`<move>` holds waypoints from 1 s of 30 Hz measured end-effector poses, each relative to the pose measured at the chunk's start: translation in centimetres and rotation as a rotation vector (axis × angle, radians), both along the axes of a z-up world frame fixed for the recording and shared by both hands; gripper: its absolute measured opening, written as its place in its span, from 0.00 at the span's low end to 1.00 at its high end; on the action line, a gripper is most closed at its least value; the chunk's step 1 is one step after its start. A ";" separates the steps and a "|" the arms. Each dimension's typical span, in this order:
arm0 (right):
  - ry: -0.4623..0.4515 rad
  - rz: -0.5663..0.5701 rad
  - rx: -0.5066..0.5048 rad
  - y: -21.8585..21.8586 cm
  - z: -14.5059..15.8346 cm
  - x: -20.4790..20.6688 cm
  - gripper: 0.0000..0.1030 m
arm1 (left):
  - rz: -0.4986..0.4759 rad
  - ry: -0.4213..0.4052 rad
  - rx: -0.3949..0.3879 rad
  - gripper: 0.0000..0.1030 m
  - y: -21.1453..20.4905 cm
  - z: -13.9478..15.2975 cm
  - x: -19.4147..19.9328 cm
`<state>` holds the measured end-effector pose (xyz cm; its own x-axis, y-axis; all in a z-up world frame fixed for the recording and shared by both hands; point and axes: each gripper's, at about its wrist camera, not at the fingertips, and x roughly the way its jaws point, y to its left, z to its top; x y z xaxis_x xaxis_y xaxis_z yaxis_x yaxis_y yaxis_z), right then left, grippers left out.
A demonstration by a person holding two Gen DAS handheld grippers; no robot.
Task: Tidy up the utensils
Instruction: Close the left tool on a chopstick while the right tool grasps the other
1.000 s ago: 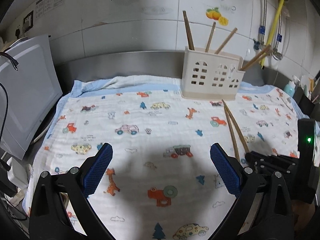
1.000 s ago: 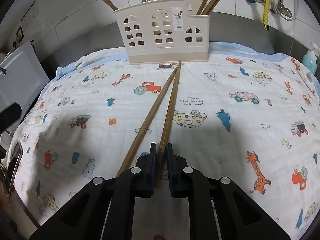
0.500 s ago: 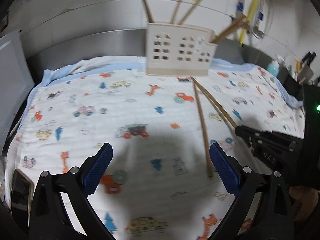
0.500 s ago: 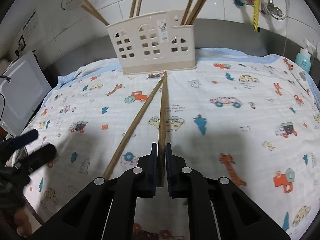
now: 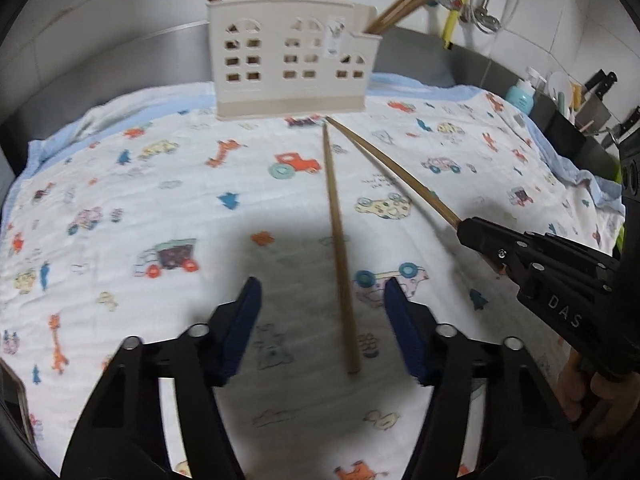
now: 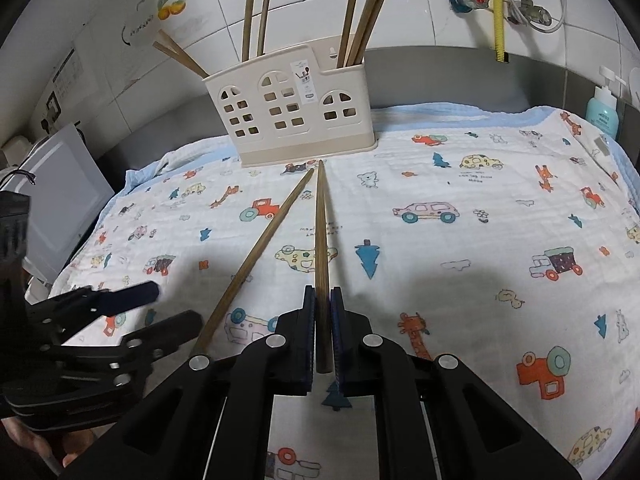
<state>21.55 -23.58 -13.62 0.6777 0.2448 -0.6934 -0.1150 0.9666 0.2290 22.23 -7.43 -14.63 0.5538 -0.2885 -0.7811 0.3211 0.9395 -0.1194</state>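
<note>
A cream utensil holder (image 5: 290,68) (image 6: 296,108) stands at the back of the cartoon-print cloth (image 5: 160,200), with several wooden chopsticks upright in it. One loose chopstick (image 5: 338,240) (image 6: 256,256) lies flat on the cloth. My left gripper (image 5: 322,312) (image 6: 178,306) straddles its near end; its jaws are closing, and the blue pads (image 5: 250,308) stand apart from the stick. My right gripper (image 6: 322,292) (image 5: 464,226) is shut on the near end of a second chopstick (image 6: 320,232) (image 5: 400,172), whose tip points at the holder's base.
A white appliance (image 6: 60,200) sits off the cloth's left edge. A teal bottle (image 6: 602,110) (image 5: 520,94) and knives (image 5: 600,84) stand at the right. Pipes and a yellow hose (image 6: 498,8) run down the tiled wall behind.
My left gripper has moved right and down over the loose chopstick, and its jaws have narrowed. My right gripper has drawn back a little, still shut on its chopstick.
</note>
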 end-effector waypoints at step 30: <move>-0.003 0.015 0.051 -1.5 -0.5 0.0 0.07 | -0.011 0.070 0.104 0.11 -2.6 -1.6 2.8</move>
